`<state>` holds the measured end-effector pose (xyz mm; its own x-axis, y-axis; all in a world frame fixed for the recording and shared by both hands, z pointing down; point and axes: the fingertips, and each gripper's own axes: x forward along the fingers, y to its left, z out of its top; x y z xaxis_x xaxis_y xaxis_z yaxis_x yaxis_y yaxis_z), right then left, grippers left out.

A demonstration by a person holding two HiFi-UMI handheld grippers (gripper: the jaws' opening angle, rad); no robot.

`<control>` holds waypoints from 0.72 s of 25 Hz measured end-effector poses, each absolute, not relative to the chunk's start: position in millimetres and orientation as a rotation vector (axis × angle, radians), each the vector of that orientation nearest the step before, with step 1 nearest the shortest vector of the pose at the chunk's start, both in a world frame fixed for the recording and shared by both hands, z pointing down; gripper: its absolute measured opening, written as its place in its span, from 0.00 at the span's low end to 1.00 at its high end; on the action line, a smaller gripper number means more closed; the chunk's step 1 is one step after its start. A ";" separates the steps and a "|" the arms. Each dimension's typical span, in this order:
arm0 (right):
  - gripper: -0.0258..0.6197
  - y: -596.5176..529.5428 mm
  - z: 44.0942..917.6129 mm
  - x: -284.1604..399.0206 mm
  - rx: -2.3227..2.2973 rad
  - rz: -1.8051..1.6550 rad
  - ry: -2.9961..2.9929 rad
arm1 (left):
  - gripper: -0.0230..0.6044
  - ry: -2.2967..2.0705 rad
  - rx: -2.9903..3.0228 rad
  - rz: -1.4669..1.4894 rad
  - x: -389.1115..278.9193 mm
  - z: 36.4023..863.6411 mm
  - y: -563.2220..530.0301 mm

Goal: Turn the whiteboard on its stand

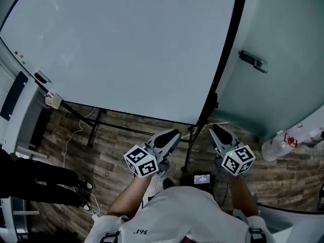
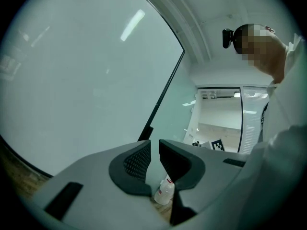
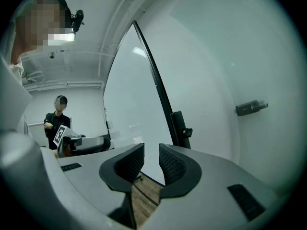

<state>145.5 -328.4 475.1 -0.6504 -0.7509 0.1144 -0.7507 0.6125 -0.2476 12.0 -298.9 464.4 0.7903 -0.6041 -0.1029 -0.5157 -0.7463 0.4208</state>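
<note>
The left tool (image 1: 169,135) and the right tool (image 1: 218,131) are both held out level in front of the person, side by side. Each has its jaws only a narrow gap apart, with nothing between them. In the left gripper view the left tool (image 2: 154,145) frames only a bottle (image 2: 164,193) lying far off on the floor. In the right gripper view the right tool (image 3: 151,150) frames bare wooden floor (image 3: 144,195).

The whiteboard (image 1: 121,44) fills the upper part of the head view. It hangs in its stand (image 1: 93,128), and its dark right edge runs down to a lower corner just ahead of the two tools. Neither tool touches it. A clamp knob (image 3: 181,127) sits on that edge post, seen from the right tool's side. Beyond it is a pale wall with a door handle (image 3: 250,108). A person (image 3: 57,121) stands well off on the far side.

I judge this to be the approach, with the turning not yet begun. The next move calls for bringing a tool onto the near edge or lower corner of the board and closing on the frame or bracing against it. The panel can then be swung about its pivot. If the knob locks the pivot, it may need loosening first; that cannot be told from here
</note>
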 end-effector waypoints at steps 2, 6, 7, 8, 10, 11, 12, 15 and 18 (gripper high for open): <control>0.19 -337.4 473.9 151.6 -1.293 -0.433 2.836 | 0.11 -0.868 2.603 -0.332 18.7 463.1 -304.8; 0.19 -355.0 469.1 159.6 -1.252 -0.420 2.868 | 0.11 -0.913 2.590 -0.341 27.9 460.4 -318.9; 0.19 -359.1 467.7 161.5 -1.245 -0.412 2.875 | 0.11 -0.921 2.588 -0.341 30.8 460.0 -322.0; 0.19 -363.3 466.2 163.6 -1.238 -0.402 2.881 | 0.12 -0.926 2.587 -0.339 33.7 459.9 -324.9; 0.20 -371.5 462.6 167.7 -1.226 -0.372 2.891 | 0.12 -0.937 2.587 -0.333 38.8 459.6 -329.9; 0.21 -375.7 460.1 169.5 -1.219 -0.352 2.897 | 0.12 -0.943 2.589 -0.331 40.9 458.9 -332.2; 0.22 -380.0 457.2 170.9 -1.210 -0.331 2.902 | 0.12 -0.951 2.593 -0.329 42.7 457.9 -334.7; 0.27 -392.0 446.2 169.9 -1.165 -0.264 2.924 | 0.12 -0.977 2.603 -0.326 46.4 454.2 -342.8; 0.33 -401.8 434.3 165.2 -1.116 -0.152 2.965 | 0.12 -0.976 2.613 -0.316 54.7 452.7 -349.9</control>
<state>165.2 -401.8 434.3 -0.7520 -0.6562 0.0622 -0.6591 0.7479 -0.0789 54.7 -349.9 452.7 0.7402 -0.6664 -0.0893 -0.5925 -0.7093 0.3819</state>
